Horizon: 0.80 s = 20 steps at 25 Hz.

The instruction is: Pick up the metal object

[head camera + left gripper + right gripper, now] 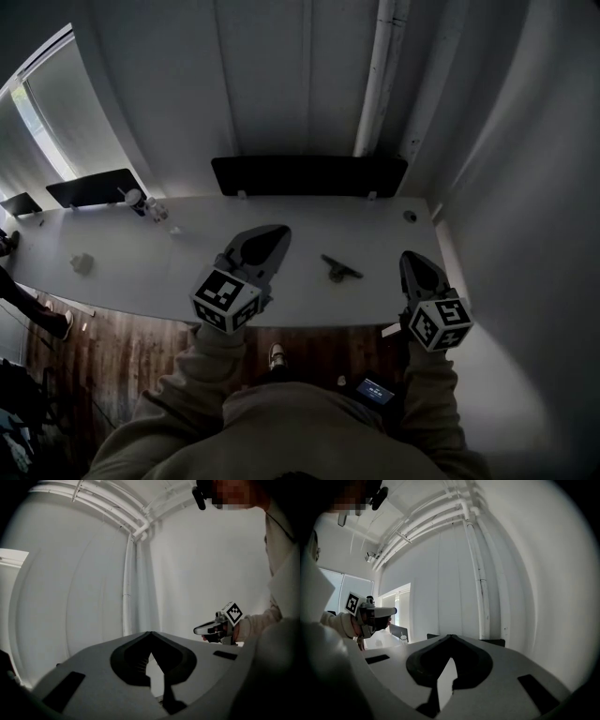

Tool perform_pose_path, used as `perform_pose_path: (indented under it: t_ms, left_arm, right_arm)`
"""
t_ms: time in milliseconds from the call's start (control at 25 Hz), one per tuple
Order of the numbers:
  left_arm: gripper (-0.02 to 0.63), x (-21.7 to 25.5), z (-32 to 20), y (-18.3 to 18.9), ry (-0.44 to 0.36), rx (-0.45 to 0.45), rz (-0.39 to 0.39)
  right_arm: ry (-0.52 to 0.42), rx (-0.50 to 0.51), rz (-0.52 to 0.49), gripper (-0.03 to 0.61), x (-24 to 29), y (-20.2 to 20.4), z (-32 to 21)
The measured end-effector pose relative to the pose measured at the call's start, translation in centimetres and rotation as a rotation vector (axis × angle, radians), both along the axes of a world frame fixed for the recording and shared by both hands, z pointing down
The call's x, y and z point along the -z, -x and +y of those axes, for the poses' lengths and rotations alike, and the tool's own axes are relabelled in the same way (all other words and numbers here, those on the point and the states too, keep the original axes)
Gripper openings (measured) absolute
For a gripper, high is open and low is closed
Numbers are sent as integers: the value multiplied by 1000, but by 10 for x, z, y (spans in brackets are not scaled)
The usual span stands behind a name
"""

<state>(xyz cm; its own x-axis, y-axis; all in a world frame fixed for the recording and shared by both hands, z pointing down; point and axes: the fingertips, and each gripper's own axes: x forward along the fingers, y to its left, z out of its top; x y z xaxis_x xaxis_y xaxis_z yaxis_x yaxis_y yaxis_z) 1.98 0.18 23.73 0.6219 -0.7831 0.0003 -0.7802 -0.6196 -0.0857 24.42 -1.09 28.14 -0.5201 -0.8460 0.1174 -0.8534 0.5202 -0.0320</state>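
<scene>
A small dark metal object [340, 269] lies on the white table [141, 272], near its front edge and between my two grippers. My left gripper [279, 231] hovers to the left of it, jaws shut to a point with nothing in them; the left gripper view shows the tips [150, 633] meeting. On the object's right sits my right gripper [411, 255], also shut and empty, its tips [450, 635] together in its own view. Each gripper view catches the other gripper: the right one [213, 629] and the left one [384, 612]. The object itself appears in neither gripper view.
A black panel [309, 175] stands along the table's back edge, with another [94, 187] at the far left. Small items [136, 199] and a pale lump [82, 264] sit on the left side. A white pipe [375, 84] runs up the wall. A phone [375, 390] lies below.
</scene>
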Motion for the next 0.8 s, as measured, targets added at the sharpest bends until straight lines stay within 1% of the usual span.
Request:
perform_pose_path:
  t_ms: [160,320,400,560,640,800]
  left_arm:
    - [0,-14,-39,23,27,-2,-4]
    - [0,-19,-77,52,32,-9,2]
    - [0,-19,-95,63,31,-16,13]
    - [0,-25,-125,85,36,-22,2]
    - [0,-28,-143,97,45,-26,15]
    - [0,-38,-172,108,69,-25,24]
  right_arm:
    - [13,-25,3,18,-2,17,-39]
    - [33,-65,23,18,-2,38,-72]
    - [27,-71,27,18,-1,46,-88]
    - [20,-81,33,18,4,59,-117]
    - [23,-94,40,18,5,65,-132]
    - [26,-112,51,18,5,77,-156]
